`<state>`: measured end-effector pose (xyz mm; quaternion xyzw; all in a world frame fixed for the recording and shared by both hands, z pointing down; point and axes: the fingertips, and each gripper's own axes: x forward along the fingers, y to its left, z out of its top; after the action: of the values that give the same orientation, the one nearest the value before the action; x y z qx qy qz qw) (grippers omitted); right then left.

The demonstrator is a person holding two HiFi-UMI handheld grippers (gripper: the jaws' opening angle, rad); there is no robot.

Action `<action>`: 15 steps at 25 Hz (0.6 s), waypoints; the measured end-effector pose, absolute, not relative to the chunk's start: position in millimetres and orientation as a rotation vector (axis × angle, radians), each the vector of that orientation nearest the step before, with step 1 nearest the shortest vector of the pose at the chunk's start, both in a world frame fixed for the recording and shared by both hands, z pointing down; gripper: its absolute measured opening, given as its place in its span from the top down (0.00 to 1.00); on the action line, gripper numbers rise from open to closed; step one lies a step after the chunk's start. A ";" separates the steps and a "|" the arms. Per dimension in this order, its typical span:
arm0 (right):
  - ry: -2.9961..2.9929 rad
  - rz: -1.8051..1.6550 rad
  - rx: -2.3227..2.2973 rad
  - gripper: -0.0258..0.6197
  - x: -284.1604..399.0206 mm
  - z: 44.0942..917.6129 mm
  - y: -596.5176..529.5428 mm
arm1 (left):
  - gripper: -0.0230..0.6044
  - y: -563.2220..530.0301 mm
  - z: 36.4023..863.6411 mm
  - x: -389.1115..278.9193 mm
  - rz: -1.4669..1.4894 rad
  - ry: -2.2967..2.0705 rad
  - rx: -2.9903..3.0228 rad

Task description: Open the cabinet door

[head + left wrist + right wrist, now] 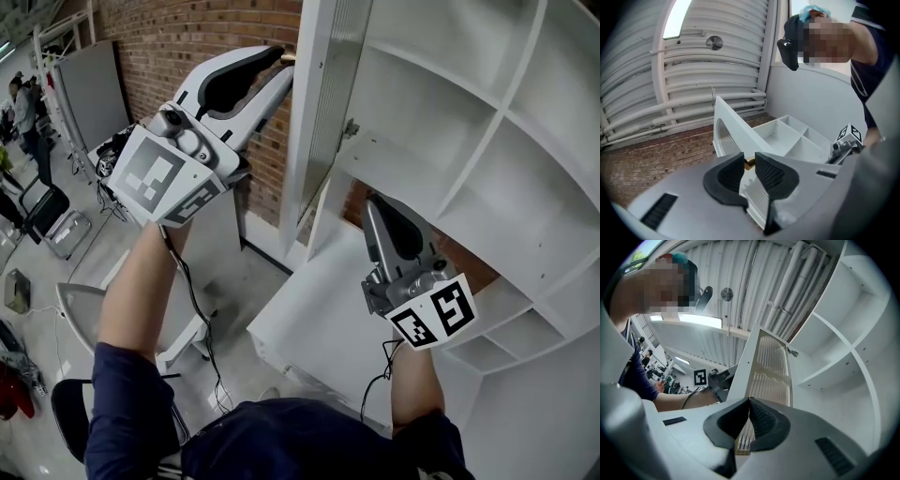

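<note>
The left tongs [279,62] are raised and point up at the free edge of the cabinet door [333,94]. In the left gripper view the left tongs [749,160] are closed to a narrow gap, and a small brass knob [749,162] sits pinched between the tips of the pads. The white frame of the cabinet door [733,133] runs on ahead of those tips, and its ribbed panel shows just below them.

The door stands swung well out from the white cabinet [450,122], so the open shelves lie to the right of the left tongs. A brick wall [187,37] rises behind and to the left of them.

The right tongs [375,199] are on the other side of the door, lower down, and point up into the open cabinet under a shelf [403,159]. In the right gripper view the right tongs [749,401] are fully closed, tip against tip, with nothing held. The ribbed panel of the cabinet door [768,366] rises straight ahead of them, apart from the tips, and the cabinet [834,333] curves away to their right.
</note>
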<state>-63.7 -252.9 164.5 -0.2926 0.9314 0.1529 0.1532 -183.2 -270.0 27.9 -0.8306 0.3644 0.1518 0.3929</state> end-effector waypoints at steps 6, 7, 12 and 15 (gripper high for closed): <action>2.666 0.438 -0.818 0.92 -62.3 164.2 -251.1 | 0.86 -274.6 30.2 -185.1 0.359 0.969 -2.104; 2.664 0.439 -0.816 0.92 -63.9 165.4 -252.1 | 0.87 -276.5 31.7 -187.7 0.353 0.977 -2.100; 2.664 0.438 -0.805 0.92 -85.2 178.5 -264.4 | 0.89 -294.5 45.2 -216.8 0.353 1.026 -2.096; 2.671 0.440 -0.804 0.92 -96.9 173.2 -264.2 | 0.90 -299.2 40.5 -234.2 0.357 1.050 -2.098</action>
<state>-96.9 -264.2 173.2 -0.2810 0.9340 0.1539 0.1580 -234.2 -299.2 40.5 -0.8196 0.4101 0.1394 0.3751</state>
